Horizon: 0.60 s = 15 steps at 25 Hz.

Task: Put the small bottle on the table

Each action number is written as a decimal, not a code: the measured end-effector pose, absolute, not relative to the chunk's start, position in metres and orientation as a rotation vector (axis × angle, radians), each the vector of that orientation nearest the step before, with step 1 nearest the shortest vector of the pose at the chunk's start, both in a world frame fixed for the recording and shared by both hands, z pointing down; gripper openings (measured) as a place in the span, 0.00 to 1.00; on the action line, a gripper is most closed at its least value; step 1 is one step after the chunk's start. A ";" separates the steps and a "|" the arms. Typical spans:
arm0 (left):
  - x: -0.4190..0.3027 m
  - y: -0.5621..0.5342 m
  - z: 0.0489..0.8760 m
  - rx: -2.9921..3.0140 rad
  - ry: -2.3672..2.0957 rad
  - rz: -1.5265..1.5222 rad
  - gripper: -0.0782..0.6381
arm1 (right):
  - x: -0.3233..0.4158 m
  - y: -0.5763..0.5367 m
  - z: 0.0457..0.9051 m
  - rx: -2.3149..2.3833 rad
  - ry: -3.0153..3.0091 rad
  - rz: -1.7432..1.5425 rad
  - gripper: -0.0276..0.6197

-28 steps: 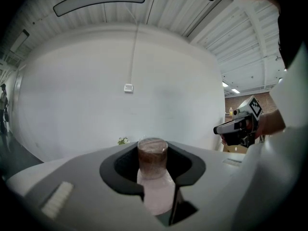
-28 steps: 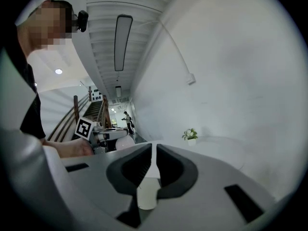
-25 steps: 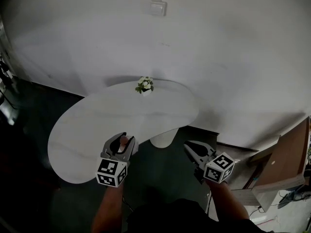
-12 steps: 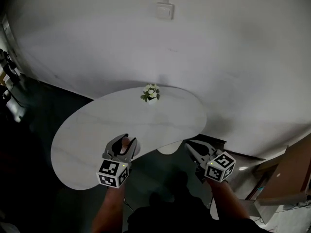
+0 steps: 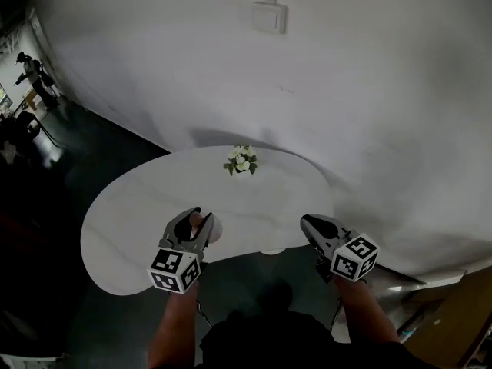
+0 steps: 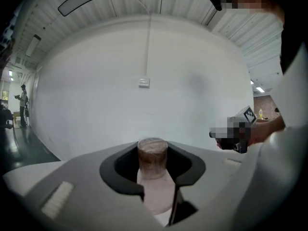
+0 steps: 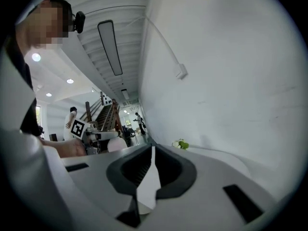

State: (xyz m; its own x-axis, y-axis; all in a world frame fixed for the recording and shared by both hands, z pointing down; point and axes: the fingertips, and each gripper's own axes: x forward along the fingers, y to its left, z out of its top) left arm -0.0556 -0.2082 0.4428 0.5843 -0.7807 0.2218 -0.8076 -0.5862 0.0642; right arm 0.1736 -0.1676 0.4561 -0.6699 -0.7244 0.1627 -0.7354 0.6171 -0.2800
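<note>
The small bottle [image 6: 153,159] has a brown cap and a pale pink body, and it stands upright between the jaws of my left gripper [image 6: 155,153], which is shut on it. In the head view the left gripper [image 5: 195,217] holds the bottle [image 5: 203,224] just above the near edge of the white curved table [image 5: 138,198]. My right gripper [image 5: 306,221] hovers by the table's near right edge. Its jaws meet at the tips with nothing between them, as the right gripper view shows [image 7: 153,150].
A small pot of white flowers [image 5: 242,160] stands at the far side of the table, close to the white wall. A switch box [image 5: 269,17] is mounted on that wall. The dark floor lies around the table, and people stand far off at the left [image 5: 32,71].
Both grippers have moved forward towards the table, the right one from over the floor to the table's edge. The bottle stays in the left gripper's jaws.
</note>
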 end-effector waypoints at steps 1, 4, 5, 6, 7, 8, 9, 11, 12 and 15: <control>-0.051 -0.212 0.442 2.641 -1.361 0.254 0.30 | 0.182 -0.174 0.457 1.249 -2.800 0.514 0.06; -0.039 -0.220 0.441 2.612 -1.406 0.257 0.30 | 0.196 -0.190 0.464 1.207 -2.815 0.536 0.06; -0.036 -0.221 0.442 2.605 -1.415 0.261 0.30 | 0.197 -0.193 0.466 1.192 -2.821 0.545 0.06; -0.034 -0.222 0.444 2.599 -1.422 0.264 0.30 | 0.196 -0.197 0.468 1.176 -2.827 0.554 0.06; -0.033 -0.223 0.445 2.592 -1.428 0.266 0.30 | 0.194 -0.199 0.470 1.159 -2.834 0.562 0.06; -0.033 -0.224 0.447 2.587 -1.432 0.266 0.30 | 0.191 -0.201 0.471 1.140 -2.839 0.567 0.06; -0.034 -0.226 0.448 2.583 -1.436 0.263 0.30 | 0.187 -0.203 0.472 1.121 -2.843 0.568 0.06; -0.037 -0.230 0.449 2.578 -1.445 0.254 0.30 | 0.178 -0.208 0.472 1.090 -2.846 0.564 0.06; -0.040 -0.232 0.449 2.577 -1.449 0.250 0.30 | 0.174 -0.212 0.470 1.082 -2.846 0.558 0.06; -0.050 -0.242 0.450 2.581 -1.454 0.248 0.30 | 0.161 -0.223 0.462 1.074 -2.845 0.534 0.06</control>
State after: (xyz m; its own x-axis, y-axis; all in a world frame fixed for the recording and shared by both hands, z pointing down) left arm -0.0503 -0.2418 0.4503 0.5109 -0.8295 0.2257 -0.8574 -0.5105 0.0649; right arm 0.1614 -0.2235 0.4621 -0.7566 -0.6315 0.1697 -0.6500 0.6982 -0.3000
